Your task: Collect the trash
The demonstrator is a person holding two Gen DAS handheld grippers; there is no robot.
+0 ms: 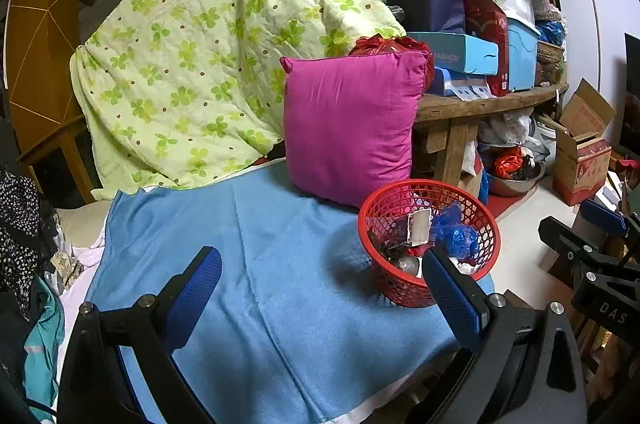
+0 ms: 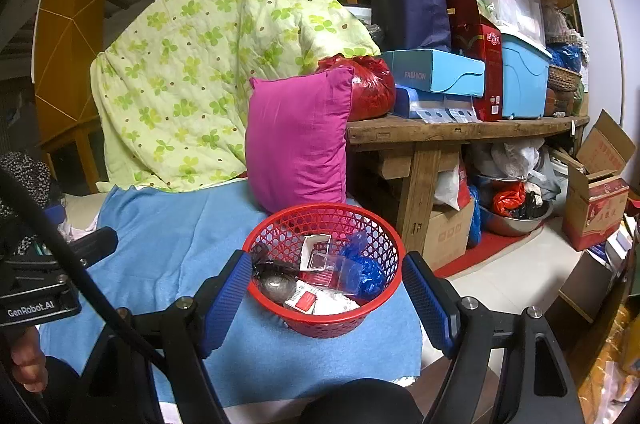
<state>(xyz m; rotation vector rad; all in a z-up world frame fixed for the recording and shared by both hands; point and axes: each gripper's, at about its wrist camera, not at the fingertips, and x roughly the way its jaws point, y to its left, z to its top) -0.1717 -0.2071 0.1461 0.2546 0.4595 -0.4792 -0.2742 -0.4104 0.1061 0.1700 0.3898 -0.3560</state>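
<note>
A red mesh basket (image 1: 404,294) (image 2: 276,228) stands on a blue cloth (image 1: 256,264) (image 2: 172,240) at its right edge. It holds trash: a crumpled blue plastic bag (image 1: 456,232) (image 2: 366,270), a white carton piece (image 1: 418,224) (image 2: 314,250), a red-and-white wrapper (image 2: 306,300) and a dark round object (image 2: 276,286). My left gripper (image 1: 324,288) is open and empty above the cloth, left of the basket. My right gripper (image 2: 324,298) is open and empty, with its fingers on either side of the basket's near rim.
A magenta pillow (image 1: 352,128) (image 2: 298,136) stands behind the basket against a green floral quilt (image 1: 208,56) (image 2: 216,64). A wooden table (image 2: 460,132) piled with boxes and bags is at the right, with a steel bowl (image 2: 516,220) and cardboard boxes (image 2: 596,208) on the floor.
</note>
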